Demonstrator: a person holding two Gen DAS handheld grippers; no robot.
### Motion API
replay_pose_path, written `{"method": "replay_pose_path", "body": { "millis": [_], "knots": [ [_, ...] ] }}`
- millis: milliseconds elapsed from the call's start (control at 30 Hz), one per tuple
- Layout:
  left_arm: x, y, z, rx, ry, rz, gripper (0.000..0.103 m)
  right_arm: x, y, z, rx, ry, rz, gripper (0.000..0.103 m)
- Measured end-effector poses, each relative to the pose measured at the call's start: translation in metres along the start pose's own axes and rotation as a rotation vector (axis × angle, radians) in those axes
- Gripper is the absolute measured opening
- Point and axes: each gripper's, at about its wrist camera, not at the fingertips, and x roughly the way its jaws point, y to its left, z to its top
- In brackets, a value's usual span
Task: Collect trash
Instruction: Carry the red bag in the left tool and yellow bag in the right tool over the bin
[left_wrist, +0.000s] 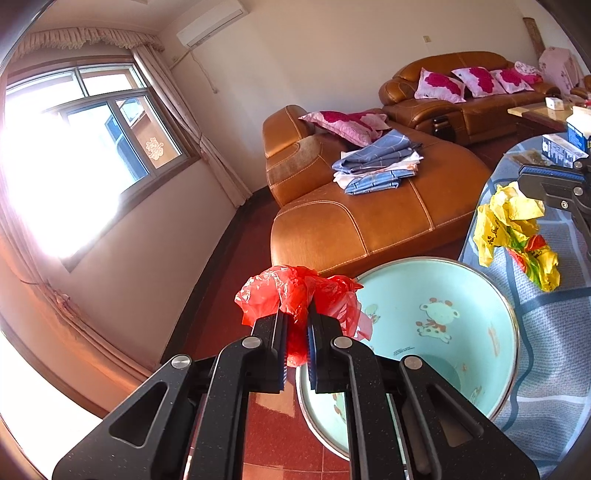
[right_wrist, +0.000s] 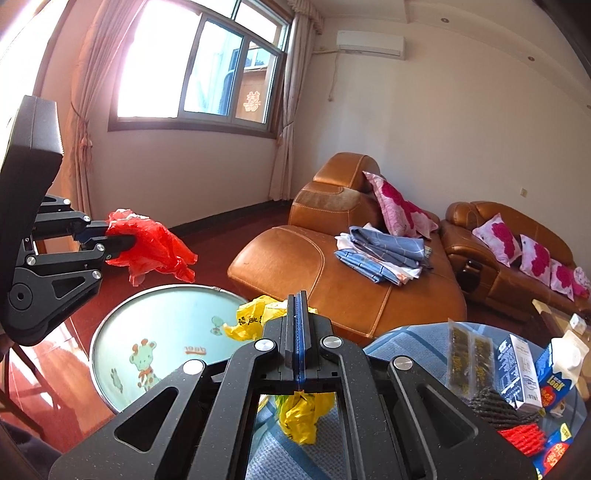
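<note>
- Left gripper (left_wrist: 296, 332): matte black speckled linkage arms with triangular cut-outs, round silver pivot pins, blue ribbed pads on the fingers (left_wrist: 276, 343)
- Right gripper (right_wrist: 298, 334): same black build, silver pins, blue pad strip

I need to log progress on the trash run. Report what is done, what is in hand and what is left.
Done: nothing shows inside the bin yet.
In hand: the left hand-held gripper is shut on a red plastic bag near the bin's rim; the right hand-held gripper is shut on a yellow wrapper beside the bin.
Left: drop both in. Packets and cartons remain on the table; whether they are trash is unclear.
</note>
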Motion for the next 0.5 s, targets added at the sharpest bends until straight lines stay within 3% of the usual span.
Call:
{"method": "replay_pose_path", "body": {
  "millis": [500],
  "knots": [
    [0.008, -0.002, -0.004, 0.016, 0.029, -0.001, 0.008, 0.01, 0.013, -0.008, -0.053, 0.021, 0.035, 0.0]
  ]
}}
